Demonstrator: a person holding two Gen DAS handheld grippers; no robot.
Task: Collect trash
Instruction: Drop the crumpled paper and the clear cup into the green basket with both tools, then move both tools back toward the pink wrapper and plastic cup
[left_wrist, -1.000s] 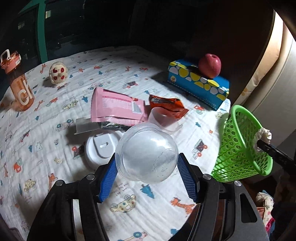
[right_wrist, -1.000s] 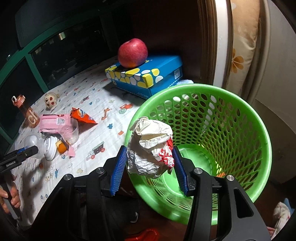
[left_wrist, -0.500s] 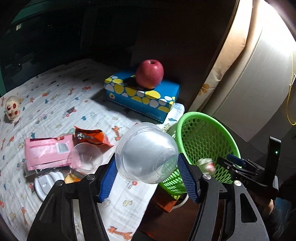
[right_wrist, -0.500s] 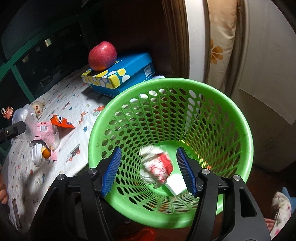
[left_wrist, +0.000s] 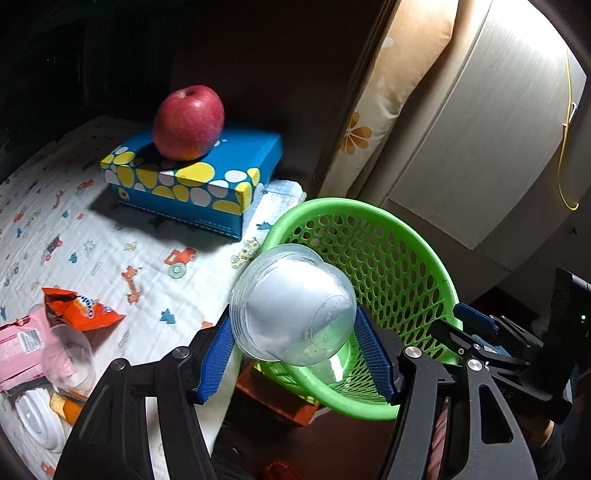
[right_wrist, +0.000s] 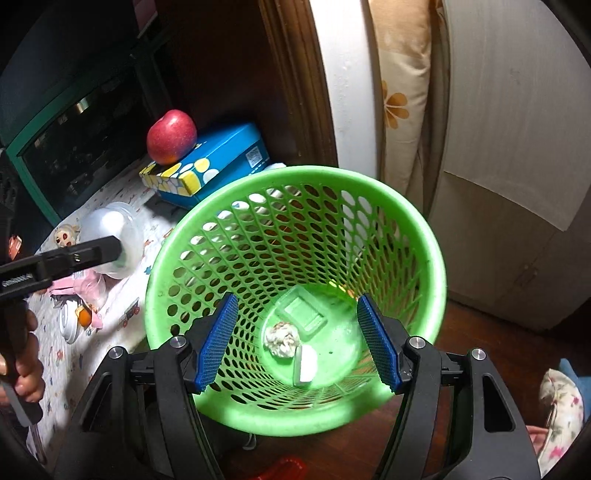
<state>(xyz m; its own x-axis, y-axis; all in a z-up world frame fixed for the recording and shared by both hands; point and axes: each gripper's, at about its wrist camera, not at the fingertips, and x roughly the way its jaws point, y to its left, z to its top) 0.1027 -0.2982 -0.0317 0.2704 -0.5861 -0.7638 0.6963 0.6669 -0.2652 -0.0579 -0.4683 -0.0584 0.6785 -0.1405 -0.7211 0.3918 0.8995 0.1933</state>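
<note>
My left gripper (left_wrist: 295, 350) is shut on a clear plastic dome cup (left_wrist: 293, 304) and holds it at the near rim of the green mesh basket (left_wrist: 402, 236). The cup also shows in the right wrist view (right_wrist: 114, 236), left of the basket (right_wrist: 295, 177). My right gripper (right_wrist: 297, 343) is open and empty above the basket's mouth. A crumpled paper ball (right_wrist: 281, 338), a clear square lid (right_wrist: 301, 310) and a small white piece (right_wrist: 306, 363) lie on the basket's floor.
On the printed cloth lie an orange snack wrapper (left_wrist: 79, 308), a pink packet (left_wrist: 18, 345), a clear cup (left_wrist: 68, 356) and a white lid (left_wrist: 37, 417). A red apple (left_wrist: 188, 122) sits on a blue tissue box (left_wrist: 195, 177). The basket stands on the floor beside the bed edge.
My right gripper opened and the crumpled paper fell to the basket's floor. My left gripper carried the clear cup from over the cloth rightward to the basket's rim.
</note>
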